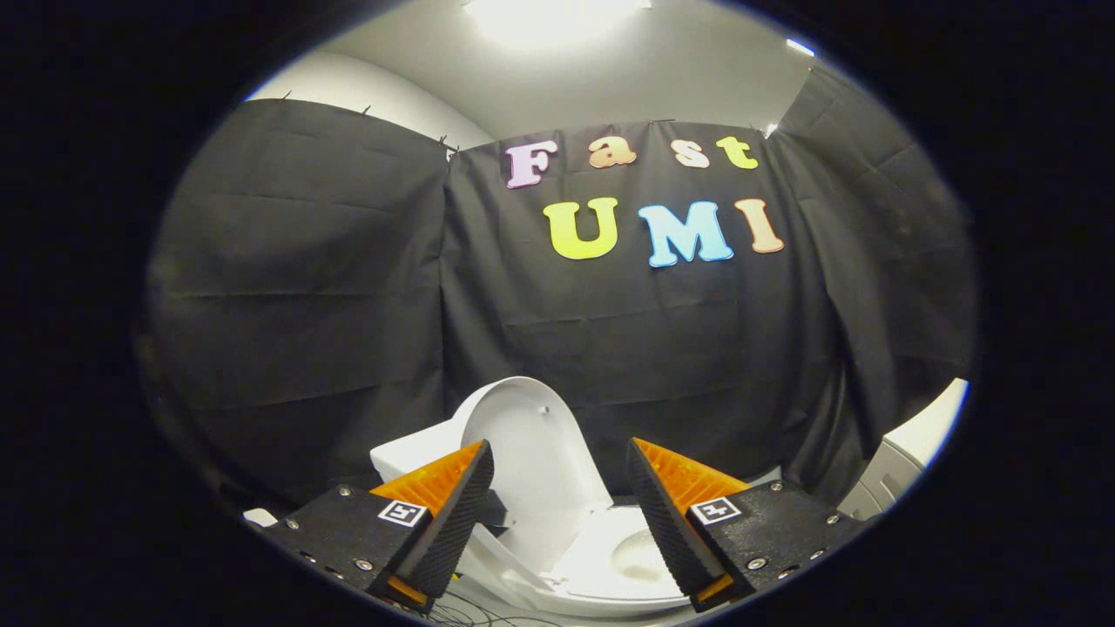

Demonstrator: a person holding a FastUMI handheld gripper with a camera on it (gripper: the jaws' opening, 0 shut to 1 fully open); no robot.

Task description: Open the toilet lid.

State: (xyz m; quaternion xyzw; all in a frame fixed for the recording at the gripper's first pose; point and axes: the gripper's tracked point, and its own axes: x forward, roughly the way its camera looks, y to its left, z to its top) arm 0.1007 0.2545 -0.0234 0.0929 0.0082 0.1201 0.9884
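The gripper (557, 514) hangs with its fingers (453, 514) set wide apart and nothing between them under grip. Just ahead of them, and seen through the gap, stands the toilet (610, 566). Its lid (531, 461) is already raised: the pale underside faces the fingers, and it appears to lean back against the tank (409, 457) behind the left finger. The seat (601, 557) lies flat below, with the bowl opening showing just inside the right finger. Beyond all this hangs the black cloth wall (305, 305), and off past the right finger sits a pale rounded object (906, 453) I cannot identify.

Judged from how things lie, the opening looks done, or very nearly so. The risks from here are small but real. I cannot tell whether the lid rests past its balance point; if it does not, it could fall back shut once left alone. A careless pull-back could also catch the left finger on the lid's edge and drag it forward and down. Pushing further instead would strain the hinge or knock the lid hard against the tank.
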